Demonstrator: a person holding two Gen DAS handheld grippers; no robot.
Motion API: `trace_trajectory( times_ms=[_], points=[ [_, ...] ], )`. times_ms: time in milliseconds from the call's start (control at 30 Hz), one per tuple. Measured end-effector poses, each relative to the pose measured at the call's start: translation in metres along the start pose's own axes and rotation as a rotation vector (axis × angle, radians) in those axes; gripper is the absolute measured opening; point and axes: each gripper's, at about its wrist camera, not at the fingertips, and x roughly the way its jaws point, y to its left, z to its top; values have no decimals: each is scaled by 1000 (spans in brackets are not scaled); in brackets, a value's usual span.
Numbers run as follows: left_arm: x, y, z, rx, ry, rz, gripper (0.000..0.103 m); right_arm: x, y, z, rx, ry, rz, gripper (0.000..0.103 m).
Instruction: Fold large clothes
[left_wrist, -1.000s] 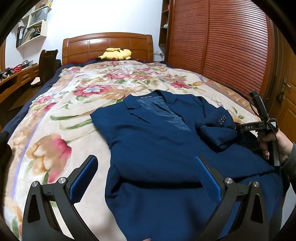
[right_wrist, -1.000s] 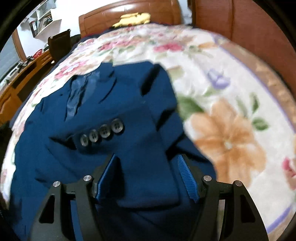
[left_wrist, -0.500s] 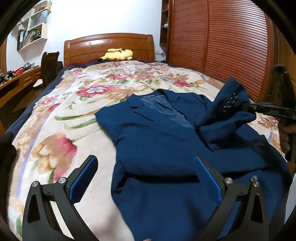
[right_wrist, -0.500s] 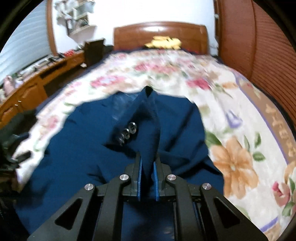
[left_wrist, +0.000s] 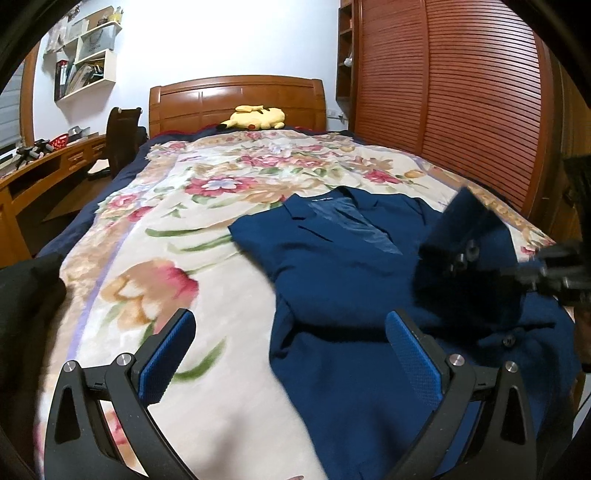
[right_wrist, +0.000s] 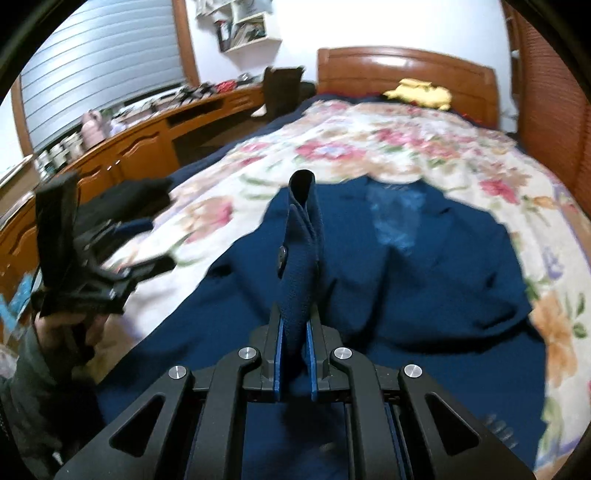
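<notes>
- Navy wool-like cloth is what I am gripping: my right gripper (right_wrist: 294, 363) is pinching the jacket's sleeve (right_wrist: 300, 258) between its closed jaws, and the cuff is standing up above them with one button showing at its edge.
- I am holding my left gripper (left_wrist: 291, 354) with its jaws wide apart and nothing between the blue pads; it is hovering over the near edge of the bed, partly above the jacket's hem.
- Lying face up on the floral bedspread (left_wrist: 155, 229) is the blue jacket (left_wrist: 332, 266), collar toward the headboard, lining showing at the open neck, its body spread fairly flat.
- On the jacket's far-left side, as the left wrist view shows it, the cloth looks already turned in, leaving a straight edge and a shadowed crease across the middle.
- I am judging the fold to be early to midway: one sleeve is in the air and not yet laid across the chest, and the body is not yet doubled over.
- Left to do, as I read it: lay this sleeve flat over the front, smooth it, then bring hem toward collar.
- Nearby, a yellow plush toy (left_wrist: 256, 117) is resting at the headboard, well apart from the jacket.
</notes>
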Motion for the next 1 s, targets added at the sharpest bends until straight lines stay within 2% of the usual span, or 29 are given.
trace_trajectory(
  times_ms=[67,300,400,633,833,1000],
  points=[
    [-3,2,-1,-4,-4,2,103,4,0,5,1,17,34,13],
    [-5,4,-4,-2,-6,-1,103,-22,3,6,-30,-13,-3,47],
    [-5,0,-5,2,-7,-23,103,-32,-5,1,-13,-36,-33,47],
    [8,-19,-7,10,35,-90,102,-27,-39,-21,58,-25,-193,47],
    [20,-47,-9,62,73,-131,76,-9,-64,-36,134,-26,-241,47],
    [46,-54,-12,48,154,-135,74,-14,-63,-49,147,-30,-261,47]
  ],
)
